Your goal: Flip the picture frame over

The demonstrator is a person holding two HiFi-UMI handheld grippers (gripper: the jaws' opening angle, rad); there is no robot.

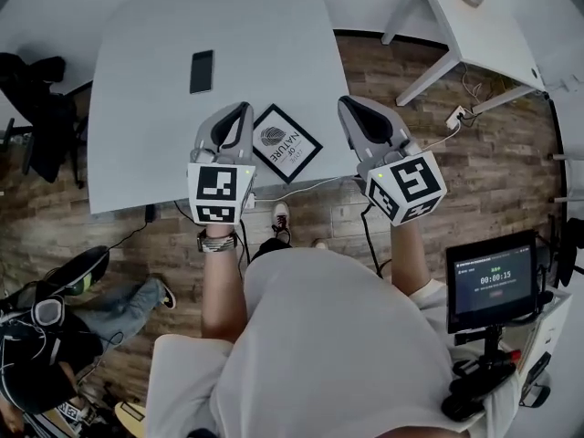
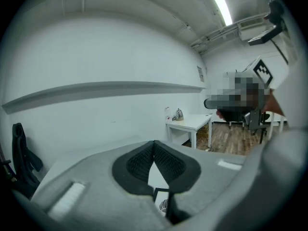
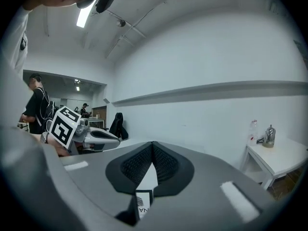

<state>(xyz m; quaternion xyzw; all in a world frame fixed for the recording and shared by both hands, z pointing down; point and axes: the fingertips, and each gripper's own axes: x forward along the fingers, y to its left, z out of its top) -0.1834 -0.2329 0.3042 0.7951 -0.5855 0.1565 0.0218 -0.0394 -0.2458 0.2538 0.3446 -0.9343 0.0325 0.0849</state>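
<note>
Held L gripper [image 1: 244, 109] & R gripper [image 1: 348, 103] either side of picture frame [image 1: 286, 142], jaws shut, empty; prob. staged for pickup. Lay print-up nr table [image 1: 164, 35] front edge, unflipped.

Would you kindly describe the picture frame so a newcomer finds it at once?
On the pale table, look near its front edge, between the left gripper and right gripper. The picture frame lies there, cornerwise; unlike the all-black phone farther back, its face is white with a dark emblem.
</note>
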